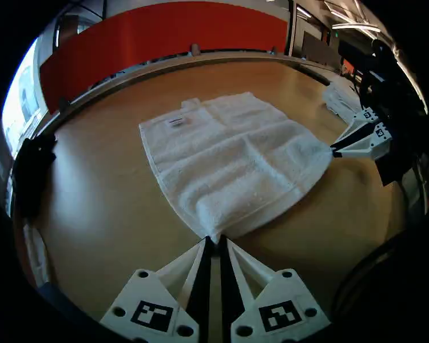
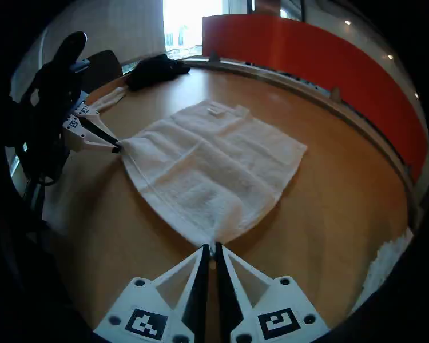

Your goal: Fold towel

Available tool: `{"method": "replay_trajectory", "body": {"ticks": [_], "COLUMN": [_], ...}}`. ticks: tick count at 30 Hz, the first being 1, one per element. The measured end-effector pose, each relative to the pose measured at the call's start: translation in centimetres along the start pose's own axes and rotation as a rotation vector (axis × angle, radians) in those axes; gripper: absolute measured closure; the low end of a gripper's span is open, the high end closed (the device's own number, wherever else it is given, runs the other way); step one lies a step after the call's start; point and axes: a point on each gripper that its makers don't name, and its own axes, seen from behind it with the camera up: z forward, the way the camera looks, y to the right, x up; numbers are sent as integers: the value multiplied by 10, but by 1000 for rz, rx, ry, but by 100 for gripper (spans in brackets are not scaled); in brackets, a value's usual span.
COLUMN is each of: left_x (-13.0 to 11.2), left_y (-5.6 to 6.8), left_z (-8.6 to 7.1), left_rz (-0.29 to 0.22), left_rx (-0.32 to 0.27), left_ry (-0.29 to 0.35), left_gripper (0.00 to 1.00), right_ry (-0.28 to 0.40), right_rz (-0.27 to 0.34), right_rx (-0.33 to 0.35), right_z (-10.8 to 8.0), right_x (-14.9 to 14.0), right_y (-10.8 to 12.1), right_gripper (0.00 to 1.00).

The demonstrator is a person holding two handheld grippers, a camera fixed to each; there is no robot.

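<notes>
Left gripper view: left gripper (image 1: 215,237), low and level, clenched on one corner of the towel (image 1: 231,160) spread on the table (image 1: 100,188); right gripper (image 2: 210,246) likewise pinches the neighbouring corner.

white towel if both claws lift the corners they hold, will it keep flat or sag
Probably floppy: the white towel puckers toward the left claw and the right claw, so it would likely sag between them. Its thick terry pile suggests it won't slip out easily.

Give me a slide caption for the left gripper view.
Left claw and right claw pinch corners of a white towel.
</notes>
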Motion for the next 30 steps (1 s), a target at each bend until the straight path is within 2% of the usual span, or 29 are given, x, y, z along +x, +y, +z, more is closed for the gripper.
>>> {"method": "replay_trajectory", "body": {"ticks": [7,18,30], "left_x": [19,42,58], "left_y": [-2,1,14], "left_z": [-19,-59,-94], "left_rz": [-24,-33,-72], "left_rx": [7,15,-18], "left_ry": [25,58,80], "left_gripper": [90,90,90], "right_ry": [51,131,182], "right_rz": [-1,4,24], "right_rx": [-18,-33,-41], "right_z": [-15,-47,-84], "right_x": [25,62,82], "right_y": [3,2,-5], "right_gripper": [92,92,92]}}
